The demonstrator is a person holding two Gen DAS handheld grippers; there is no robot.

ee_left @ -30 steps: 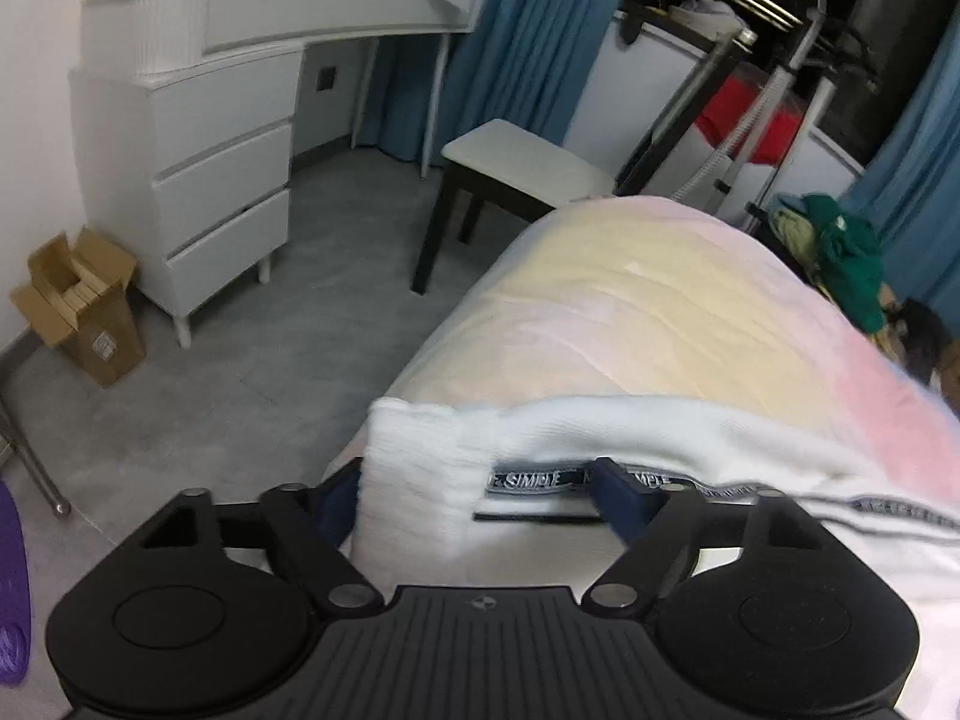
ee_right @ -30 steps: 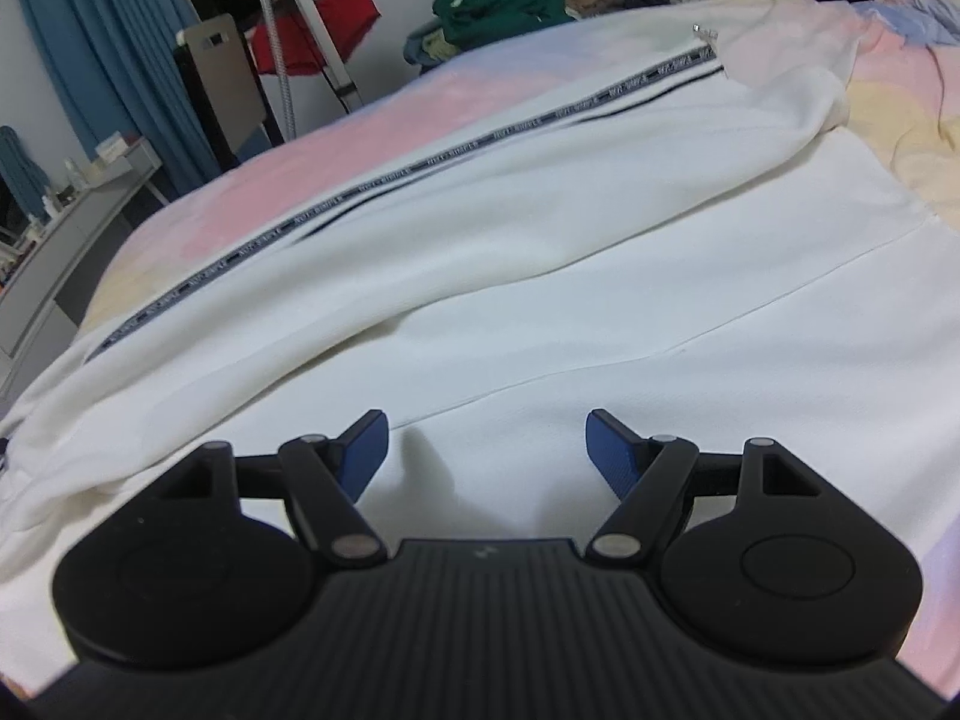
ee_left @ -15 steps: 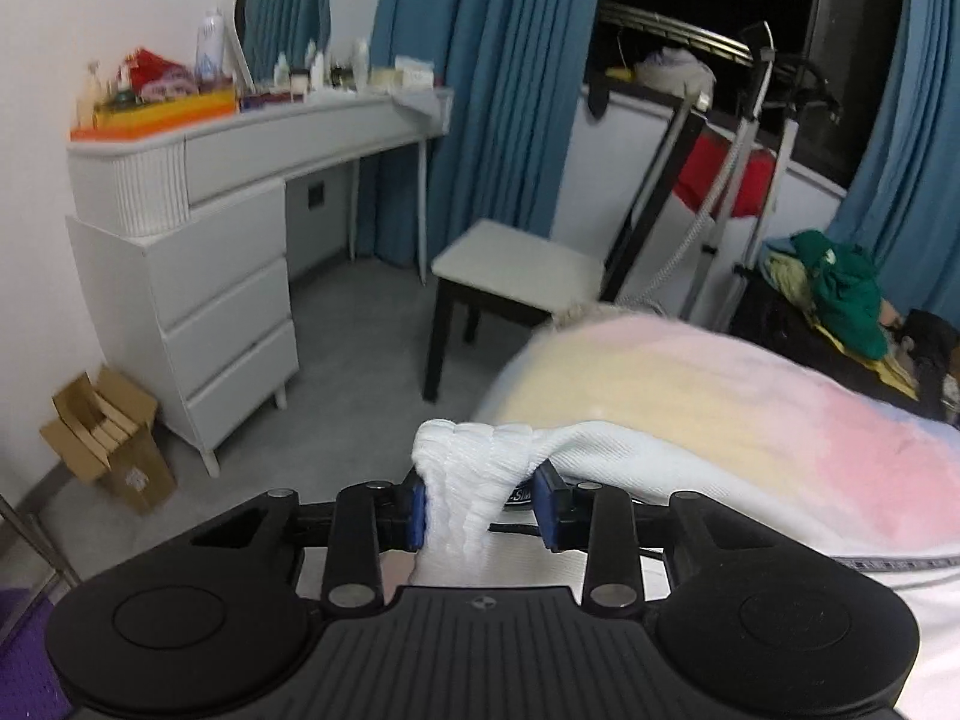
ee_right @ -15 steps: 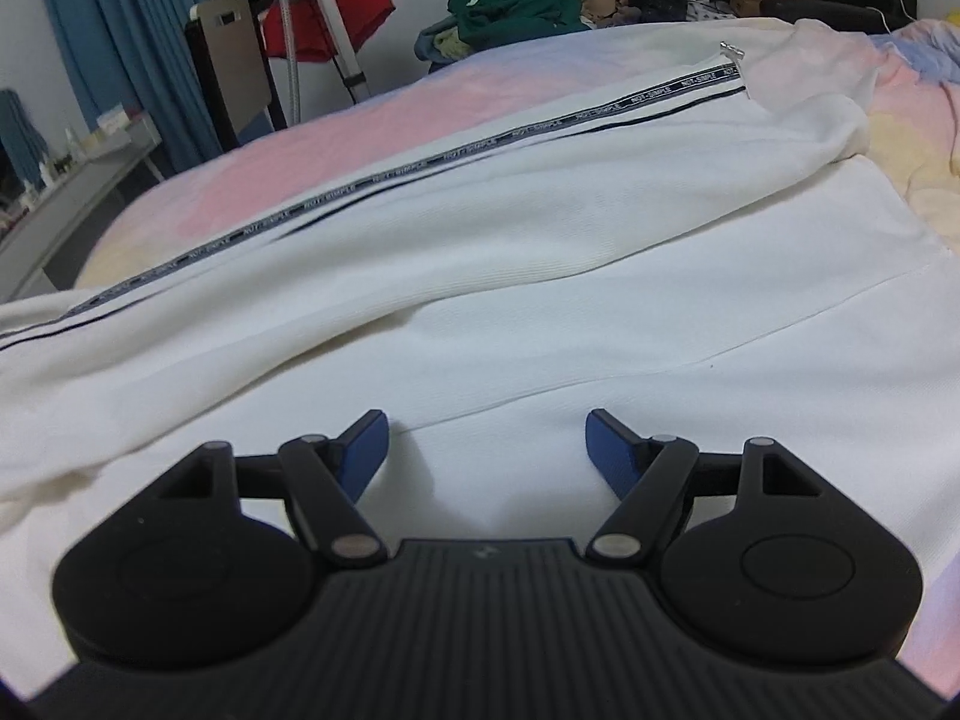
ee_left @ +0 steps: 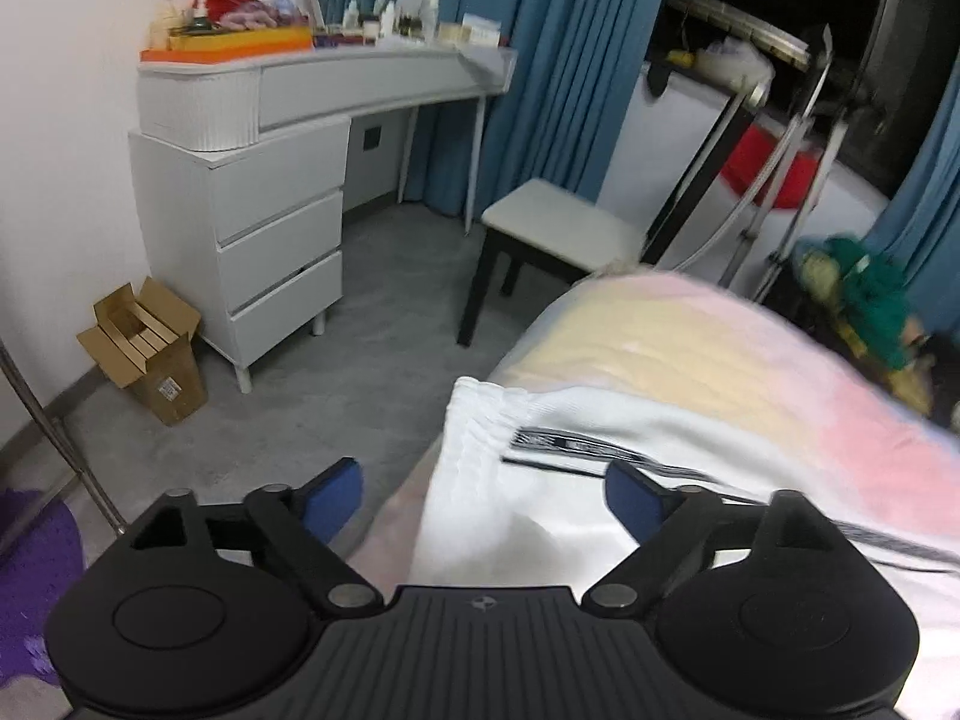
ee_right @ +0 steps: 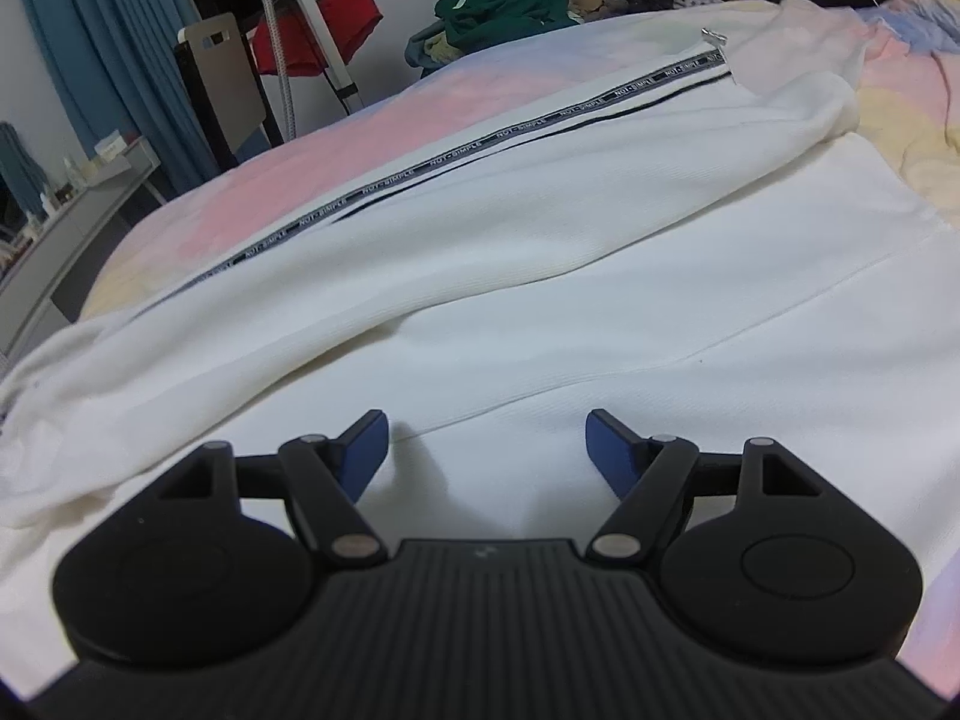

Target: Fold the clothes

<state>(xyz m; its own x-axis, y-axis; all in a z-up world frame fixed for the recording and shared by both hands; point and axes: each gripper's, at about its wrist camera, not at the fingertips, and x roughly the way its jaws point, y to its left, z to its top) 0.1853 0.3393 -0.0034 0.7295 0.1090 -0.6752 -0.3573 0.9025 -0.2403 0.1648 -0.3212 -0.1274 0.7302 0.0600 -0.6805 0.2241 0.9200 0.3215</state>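
Observation:
A white jacket (ee_right: pixel 540 252) with a lettered grey tape stripe (ee_right: pixel 480 144) lies spread over the pastel bed cover (ee_right: pixel 252 192). Its ribbed cuff end (ee_left: pixel 474 420) rests at the corner of the bed in the left wrist view. My left gripper (ee_left: pixel 483 501) hangs above and behind that cuff, its jaws opening wide, the blue pads clear of the cloth. My right gripper (ee_right: pixel 486 447) is open just over the flat white body of the jacket, nothing pinched between its pads.
Beyond the bed corner are a grey floor, a white stool (ee_left: pixel 558 228), a white dresser with drawers (ee_left: pixel 264 222) and a cardboard box (ee_left: pixel 150 348). A clothes rack (ee_left: pixel 774 138) and a heap of green clothes (ee_right: pixel 498 6) stand at the far side.
The left gripper first closed on the ribbed cuff and lifted it, then let it go and opened wide as it rose. The cuff now lies on the bed corner. The right gripper stayed put.

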